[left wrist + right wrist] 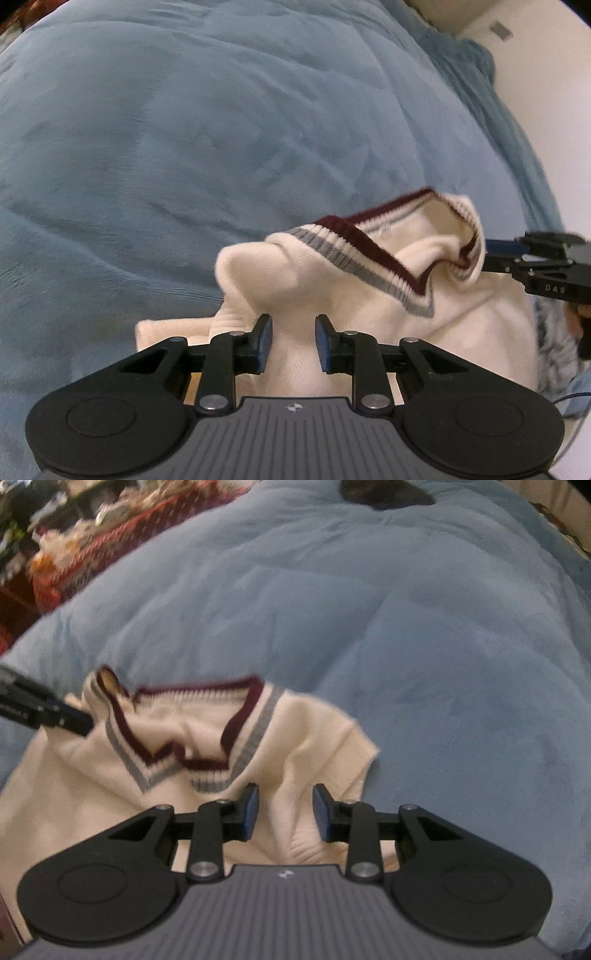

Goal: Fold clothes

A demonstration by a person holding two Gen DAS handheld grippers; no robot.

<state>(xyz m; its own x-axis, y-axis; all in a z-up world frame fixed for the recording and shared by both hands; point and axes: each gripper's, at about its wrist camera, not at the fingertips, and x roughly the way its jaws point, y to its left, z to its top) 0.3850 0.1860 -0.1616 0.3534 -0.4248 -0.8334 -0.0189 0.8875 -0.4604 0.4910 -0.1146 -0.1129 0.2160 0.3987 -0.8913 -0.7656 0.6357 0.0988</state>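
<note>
Bunching sweater [369, 295] between both jaws

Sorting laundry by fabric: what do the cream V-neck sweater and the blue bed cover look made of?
Cream V-neck sweater: knit, probably cotton or wool; ribbed maroon and grey neckline trim, matte. Blue bed cover: plush fleece or velour by its soft brushed nap; fibre unclear.

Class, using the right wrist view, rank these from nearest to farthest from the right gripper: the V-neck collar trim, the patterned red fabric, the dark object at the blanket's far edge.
1. The maroon-and-grey striped V-neck collar trim of the cream knit sweater, just ahead of the right gripper, slightly left.
2. The patterned red fabric, far upper left, beyond the blue fleece blanket.
3. The dark object, top edge; close to the fabric in depth, so this order is uncertain.
</note>
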